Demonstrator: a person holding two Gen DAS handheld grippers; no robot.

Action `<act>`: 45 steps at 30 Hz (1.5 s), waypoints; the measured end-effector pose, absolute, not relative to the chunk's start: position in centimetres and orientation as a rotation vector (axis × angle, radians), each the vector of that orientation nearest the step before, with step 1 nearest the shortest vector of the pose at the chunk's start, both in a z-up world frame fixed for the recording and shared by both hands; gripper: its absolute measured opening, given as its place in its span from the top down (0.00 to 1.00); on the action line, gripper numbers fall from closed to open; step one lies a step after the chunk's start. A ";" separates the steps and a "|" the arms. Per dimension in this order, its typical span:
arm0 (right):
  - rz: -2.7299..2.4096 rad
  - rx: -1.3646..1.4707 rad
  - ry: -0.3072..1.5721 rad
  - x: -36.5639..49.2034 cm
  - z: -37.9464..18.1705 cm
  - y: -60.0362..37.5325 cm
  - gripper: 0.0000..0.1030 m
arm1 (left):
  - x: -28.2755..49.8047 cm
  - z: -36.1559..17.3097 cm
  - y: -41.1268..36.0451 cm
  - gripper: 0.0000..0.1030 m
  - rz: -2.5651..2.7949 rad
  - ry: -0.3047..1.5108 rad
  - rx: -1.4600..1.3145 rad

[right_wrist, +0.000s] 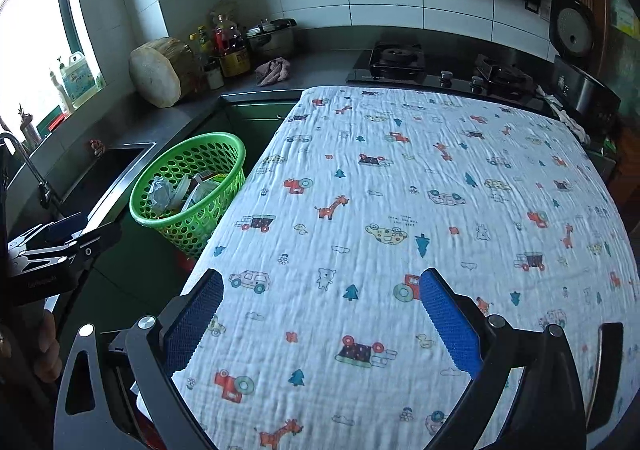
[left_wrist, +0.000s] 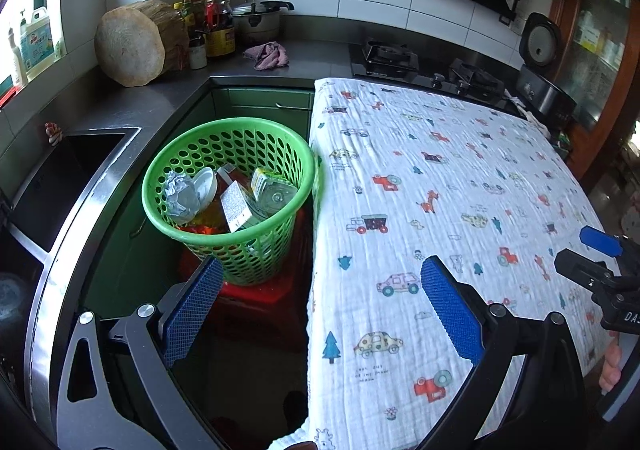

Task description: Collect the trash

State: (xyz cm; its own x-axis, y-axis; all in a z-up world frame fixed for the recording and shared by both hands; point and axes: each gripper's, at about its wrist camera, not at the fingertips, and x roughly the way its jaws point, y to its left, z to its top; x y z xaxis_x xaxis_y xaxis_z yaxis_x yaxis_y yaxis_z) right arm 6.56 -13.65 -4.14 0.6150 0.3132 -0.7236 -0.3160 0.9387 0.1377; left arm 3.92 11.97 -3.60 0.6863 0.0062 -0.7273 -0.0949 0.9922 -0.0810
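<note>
A green perforated basket (left_wrist: 188, 154) stands on a red stool beside the table's left edge and holds trash: crumpled foil (left_wrist: 180, 192), a white lid, small cartons (left_wrist: 236, 206). It also shows in the right wrist view (right_wrist: 160, 170). My left gripper (left_wrist: 322, 276) is open and empty, straddling the table's left edge, near side of the basket. My right gripper (right_wrist: 322, 288) is open and empty, above the table's cartoon-print cloth (right_wrist: 400, 210). The right gripper also shows at the right edge of the left wrist view (left_wrist: 600, 262).
A steel sink (left_wrist: 68, 178) lies left of the basket. The counter behind holds a round wooden block (left_wrist: 132, 44), bottles, a pot (left_wrist: 256, 20) and a pink rag (left_wrist: 266, 55). A gas hob (left_wrist: 424, 66) and a rice cooker (left_wrist: 540, 66) stand at the back right.
</note>
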 end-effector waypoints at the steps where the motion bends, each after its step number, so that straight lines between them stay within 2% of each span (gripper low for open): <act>1: 0.359 0.000 0.831 6.3 -4.1 -14.0 0.08 | 3.7 -3.6 11.7 0.05 0.055 0.811 -0.110; 16: 0.351 0.015 0.821 4.6 -4.0 -15.7 0.07 | 2.0 -2.9 8.9 0.05 0.033 0.785 -0.079; 45: 0.422 -0.007 0.793 4.8 -2.9 -14.2 0.07 | 0.2 -1.9 9.6 0.05 0.101 0.746 -0.084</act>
